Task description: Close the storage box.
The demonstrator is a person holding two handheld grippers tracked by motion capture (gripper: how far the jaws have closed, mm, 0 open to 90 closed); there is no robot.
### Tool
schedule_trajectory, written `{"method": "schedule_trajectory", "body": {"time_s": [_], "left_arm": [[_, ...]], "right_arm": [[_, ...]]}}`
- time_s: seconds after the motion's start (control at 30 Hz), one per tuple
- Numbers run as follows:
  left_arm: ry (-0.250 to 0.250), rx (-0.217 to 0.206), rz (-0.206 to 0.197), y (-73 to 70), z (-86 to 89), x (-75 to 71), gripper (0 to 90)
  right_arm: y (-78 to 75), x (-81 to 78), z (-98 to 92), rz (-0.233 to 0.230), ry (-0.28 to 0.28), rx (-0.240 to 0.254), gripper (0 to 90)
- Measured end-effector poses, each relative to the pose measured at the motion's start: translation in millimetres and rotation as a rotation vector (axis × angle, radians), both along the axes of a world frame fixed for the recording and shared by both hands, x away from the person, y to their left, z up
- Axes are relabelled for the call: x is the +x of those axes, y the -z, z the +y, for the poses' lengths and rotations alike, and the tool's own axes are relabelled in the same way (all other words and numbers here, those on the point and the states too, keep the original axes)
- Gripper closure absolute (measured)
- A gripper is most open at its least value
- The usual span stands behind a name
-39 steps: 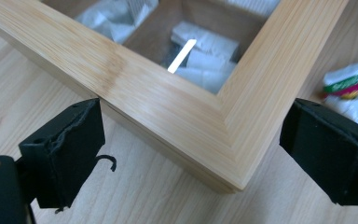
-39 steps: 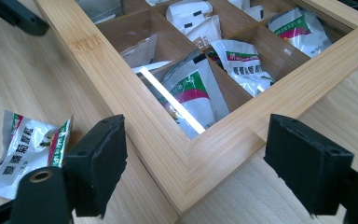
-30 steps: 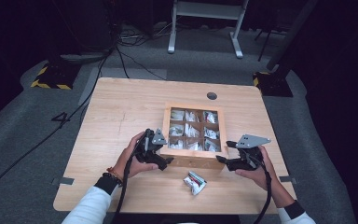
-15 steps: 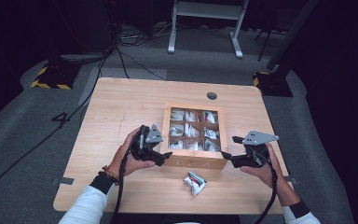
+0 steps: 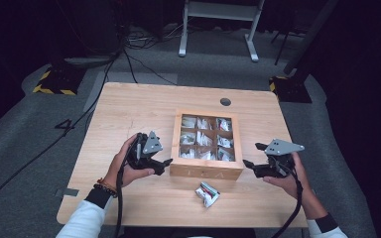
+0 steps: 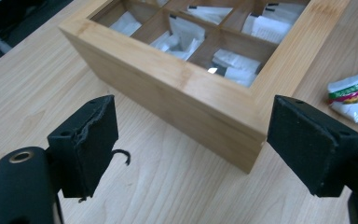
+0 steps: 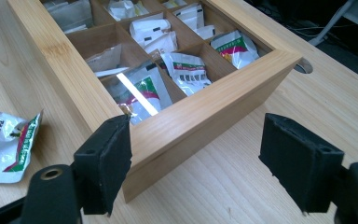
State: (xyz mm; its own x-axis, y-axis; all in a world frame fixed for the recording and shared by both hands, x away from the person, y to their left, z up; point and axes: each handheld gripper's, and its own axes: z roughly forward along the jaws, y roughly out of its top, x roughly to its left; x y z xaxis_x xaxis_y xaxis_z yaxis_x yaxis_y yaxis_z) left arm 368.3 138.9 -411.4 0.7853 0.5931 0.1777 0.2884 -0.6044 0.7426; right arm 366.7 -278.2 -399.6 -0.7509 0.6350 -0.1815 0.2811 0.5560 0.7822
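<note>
Both tongs have drawn back from the box (image 5: 207,145) — left tongs (image 5: 167,161) and right tongs (image 5: 245,163) spread, empty, box between them.

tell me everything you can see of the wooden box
The box is square, of light bamboo-like wood, with a thick frame around a clear top pane that catches glare. Inside, thin dividers form nine compartments holding small white sachets, some printed green and red. It sits flat near the middle of the table. Nothing visibly grips it: the left gripper and right gripper face its near corners, open.
</note>
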Motion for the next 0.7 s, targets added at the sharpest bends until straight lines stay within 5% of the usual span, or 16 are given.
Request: {"method": "schedule_trajectory", "body": {"time_s": [0.7], "left_arm": [[-0.100, 0.065, 0.019, 30.9, 44.8, -8.1, 16.8]], "right_arm": [[34.8, -2.9, -43.2, 0.019, 0.113, -0.060, 23.9]]}}
